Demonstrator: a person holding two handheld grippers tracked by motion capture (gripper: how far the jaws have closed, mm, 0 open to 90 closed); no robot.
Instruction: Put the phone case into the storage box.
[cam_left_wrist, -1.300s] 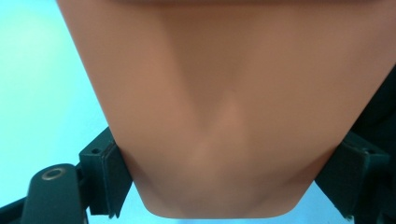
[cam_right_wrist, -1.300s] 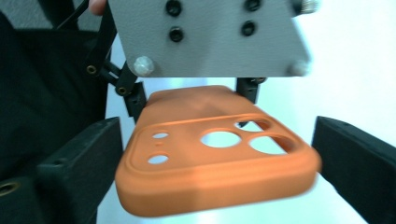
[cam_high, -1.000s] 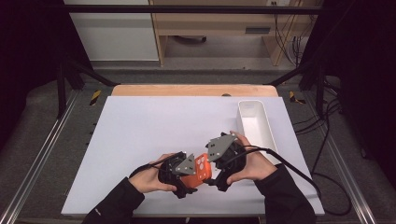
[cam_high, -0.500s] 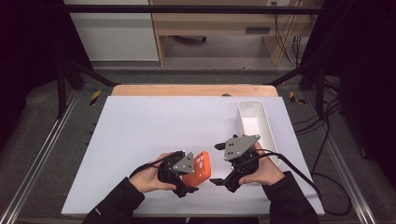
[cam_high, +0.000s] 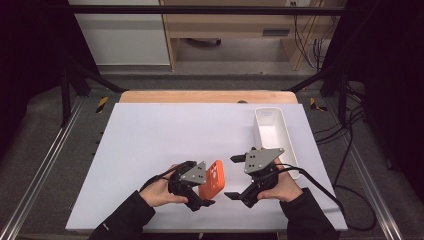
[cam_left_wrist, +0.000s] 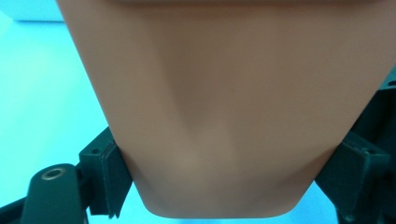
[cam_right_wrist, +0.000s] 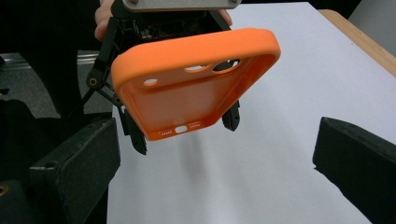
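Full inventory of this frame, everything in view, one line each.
Phone case: 1, orange, empty, held off the board in the left claw, near the front edge.
Bin: 1, white, oblong, empty, right side of the board.
Board: 1, white, covering the tabletop.
Table: 1, wooden edge visible at the far side.
Shelf unit: 1, light wood, behind the table.
Left claw: 1, black, shut on the phone case.
Right claw: 1, black, jaws apart, empty, facing the case.
Hands: 2, dark sleeves, at the bottom.
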